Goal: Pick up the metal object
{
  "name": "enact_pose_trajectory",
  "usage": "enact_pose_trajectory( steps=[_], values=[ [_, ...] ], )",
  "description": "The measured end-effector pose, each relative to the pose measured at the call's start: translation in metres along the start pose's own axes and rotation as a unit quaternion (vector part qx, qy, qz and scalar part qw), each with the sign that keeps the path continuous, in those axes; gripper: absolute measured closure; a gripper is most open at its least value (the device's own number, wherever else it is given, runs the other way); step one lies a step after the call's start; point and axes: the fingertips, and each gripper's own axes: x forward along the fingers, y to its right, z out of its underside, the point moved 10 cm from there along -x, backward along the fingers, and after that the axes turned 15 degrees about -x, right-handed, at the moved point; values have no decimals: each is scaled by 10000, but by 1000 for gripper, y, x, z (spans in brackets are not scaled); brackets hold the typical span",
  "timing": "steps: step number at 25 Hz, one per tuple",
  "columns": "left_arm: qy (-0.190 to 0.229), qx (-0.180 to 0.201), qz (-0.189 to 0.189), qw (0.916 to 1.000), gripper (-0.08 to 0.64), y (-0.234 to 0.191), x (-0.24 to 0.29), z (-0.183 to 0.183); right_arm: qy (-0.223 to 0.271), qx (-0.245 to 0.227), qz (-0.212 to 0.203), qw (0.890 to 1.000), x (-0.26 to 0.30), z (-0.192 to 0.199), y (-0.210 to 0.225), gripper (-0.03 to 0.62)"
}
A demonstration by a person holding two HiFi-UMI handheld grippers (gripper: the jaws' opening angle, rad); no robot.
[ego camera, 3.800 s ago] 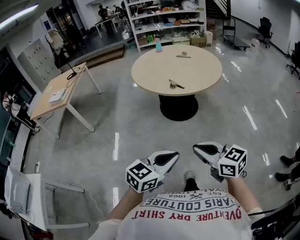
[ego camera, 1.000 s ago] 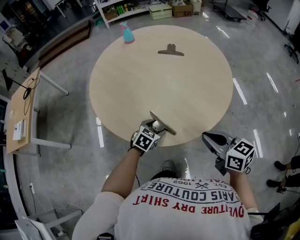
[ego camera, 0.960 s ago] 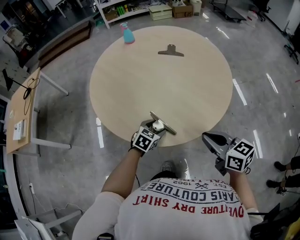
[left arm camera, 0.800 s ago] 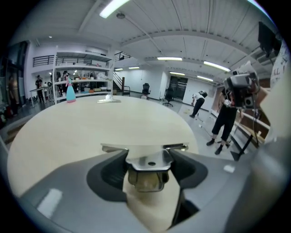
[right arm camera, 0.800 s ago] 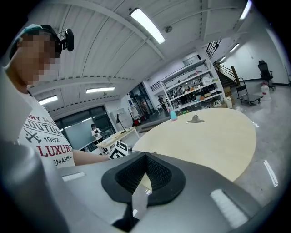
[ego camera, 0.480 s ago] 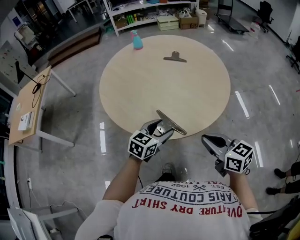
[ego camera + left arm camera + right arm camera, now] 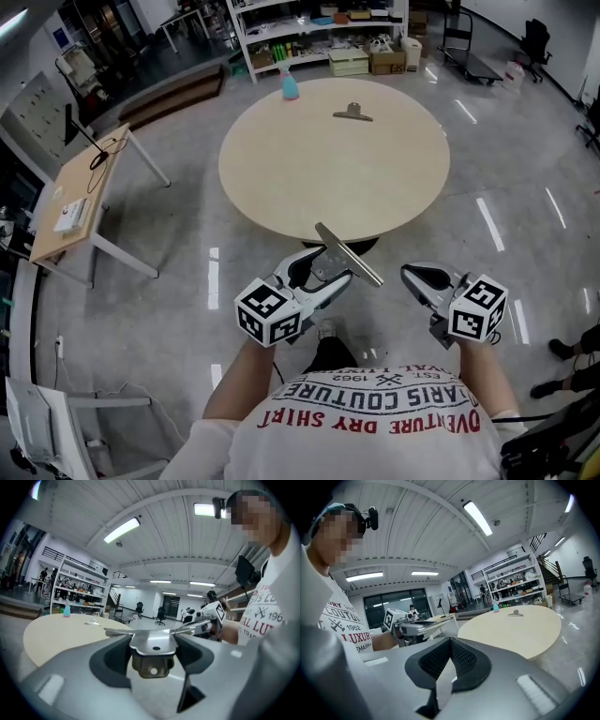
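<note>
**Surface and room.** The round, pale wood surface [image 7: 281, 178] stands ahead of your left claw [image 7: 330, 272], clear of it, on a dark pedestal. Well beyond the claw, on the far side of the surface, lies a second metal clip [image 7: 352, 112]. Left of that, at the far rim, stands a blue spray bottle [image 7: 290, 86]. Past the surface runs white shelving [image 7: 309, 33] stocked with boxes. Off to the claw's left is a side desk [image 7: 84, 192] with a cable on it. The grey floor [image 7: 187, 281] is polished and shows streaks of light.

**Claws.** Your left claw is clamped on the metal object [image 7: 349, 255]. In the left gripper view its folded tab is pressed between the two pads, with the jaws held fairly wide and the flat bar lying across the claw tips. The object is in the air over the floor, short of the surface's near rim. Your right claw [image 7: 412, 275] hangs to the right of the left one, pads together, with nothing in it.

**Change from a second ago.** The object then lay at the surface's near rim with the left claw at it. It is now off the surface and drawn back toward you. The surface is farther from both claws. The right claw has kept its place and stayed closed.
</note>
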Motion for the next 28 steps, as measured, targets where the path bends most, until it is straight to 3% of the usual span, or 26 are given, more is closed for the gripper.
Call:
enact_pose_trajectory(
  steps=[6,11,16,19,24,28],
  values=[
    [9,323,-127,9994,275,48,-50,9,98,-139,-90,9998,-12,-8,-51,592],
    [-111,620,-296,9976,275,68,-84,19,393,-99,223,9989,-24,-19,-93,591],
    [-184,476,-11,9987,275,79,-140,34,366,-127,253,9989,-20,-16,-160,592],
    [-198,659,69,9976,275,85,-175,46,329,-241,292,9987,-16,-9,-196,592],
    [-219,680,-67,9974,275,88,-208,59,266,-224,322,9989,-10,-7,-228,591],
    [-132,636,54,9979,275,91,-223,59,332,-280,306,9986,-8,-17,-244,592]
  ],
)
